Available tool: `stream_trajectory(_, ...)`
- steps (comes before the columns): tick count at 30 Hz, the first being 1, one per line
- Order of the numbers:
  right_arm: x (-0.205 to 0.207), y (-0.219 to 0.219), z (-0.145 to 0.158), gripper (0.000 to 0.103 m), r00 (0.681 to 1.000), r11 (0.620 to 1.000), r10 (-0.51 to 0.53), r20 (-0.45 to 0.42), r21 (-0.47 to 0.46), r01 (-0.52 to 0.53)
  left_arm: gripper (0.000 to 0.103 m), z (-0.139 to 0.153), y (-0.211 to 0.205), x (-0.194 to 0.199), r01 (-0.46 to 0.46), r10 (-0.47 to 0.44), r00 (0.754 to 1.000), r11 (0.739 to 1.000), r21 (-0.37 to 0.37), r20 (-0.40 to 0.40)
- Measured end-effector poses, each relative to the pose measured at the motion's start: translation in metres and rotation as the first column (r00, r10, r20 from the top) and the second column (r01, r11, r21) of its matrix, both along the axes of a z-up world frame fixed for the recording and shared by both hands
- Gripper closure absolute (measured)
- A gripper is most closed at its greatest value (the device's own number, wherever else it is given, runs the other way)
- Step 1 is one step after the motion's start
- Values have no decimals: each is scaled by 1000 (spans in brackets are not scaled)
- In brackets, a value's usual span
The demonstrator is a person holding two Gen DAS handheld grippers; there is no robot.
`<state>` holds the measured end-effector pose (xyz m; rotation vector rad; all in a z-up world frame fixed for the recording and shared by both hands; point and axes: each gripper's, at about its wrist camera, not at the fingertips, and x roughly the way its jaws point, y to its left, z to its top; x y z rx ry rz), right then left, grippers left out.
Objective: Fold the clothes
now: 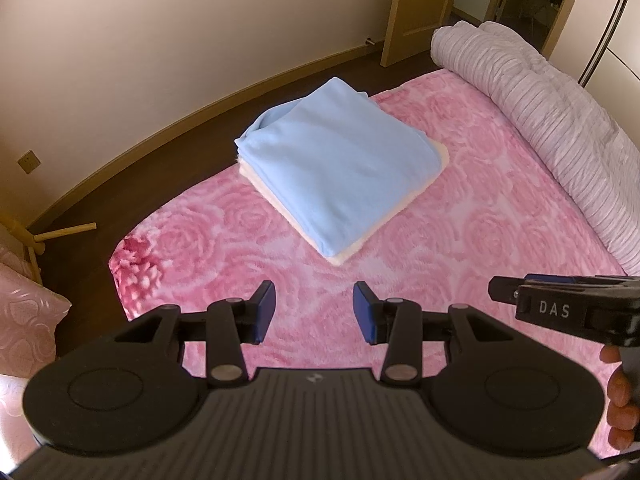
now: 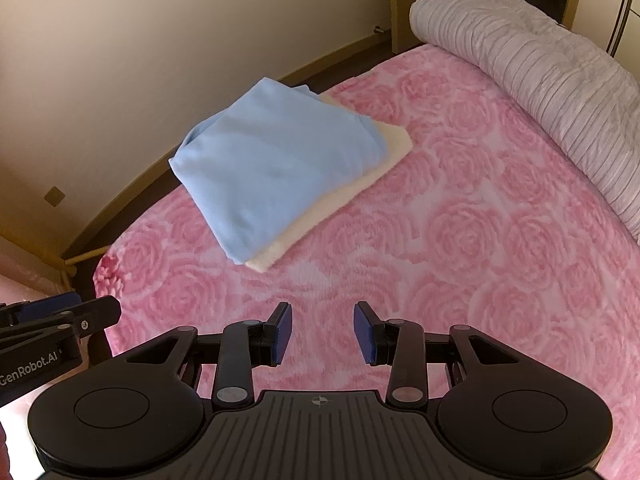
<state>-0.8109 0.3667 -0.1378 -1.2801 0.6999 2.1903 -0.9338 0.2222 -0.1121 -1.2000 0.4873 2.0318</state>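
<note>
A folded light-blue garment (image 1: pixel 340 160) (image 2: pixel 276 164) lies on top of a folded cream one (image 1: pixel 344 256) (image 2: pixel 320 220) on the pink rose-patterned bed cover (image 1: pixel 440 240) (image 2: pixel 460 240), near the bed's far left side. My left gripper (image 1: pixel 315 310) hovers over bare cover short of the stack, open, with nothing between its blue pads. My right gripper (image 2: pixel 323 330) is likewise open and empty, nearer than the stack. Each gripper shows at the edge of the other's view: the right gripper's tip (image 1: pixel 560 304), the left gripper's tip (image 2: pixel 60 328).
A rolled lilac ribbed quilt (image 1: pixel 540 120) (image 2: pixel 540 80) lies along the bed's right side. Beyond the bed's left edge are dark floor, a cream wall and a wooden door frame (image 1: pixel 412 8). A pink cushion (image 1: pixel 24 320) and wooden legs (image 1: pixel 60 234) are at the left.
</note>
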Motion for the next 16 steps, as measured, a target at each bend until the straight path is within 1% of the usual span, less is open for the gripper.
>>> stream_trajectory(6, -1, 3, 0, 65, 1000, 1000, -12, 3, -3, 12, 65, 0, 5, -3, 5, -5, 1000, 1000, 6, 1)
stream_trajectory(10, 2, 4, 4, 65, 1000, 1000, -24, -6, 4, 24, 65, 4, 5, -4, 6, -6, 1000, 1000, 21, -14)
stream_trajectory(16, 9, -4, 16, 65, 999, 999, -40, -23, 19, 40, 65, 18, 0, 3, 19, -14, 996, 999, 50, -90)
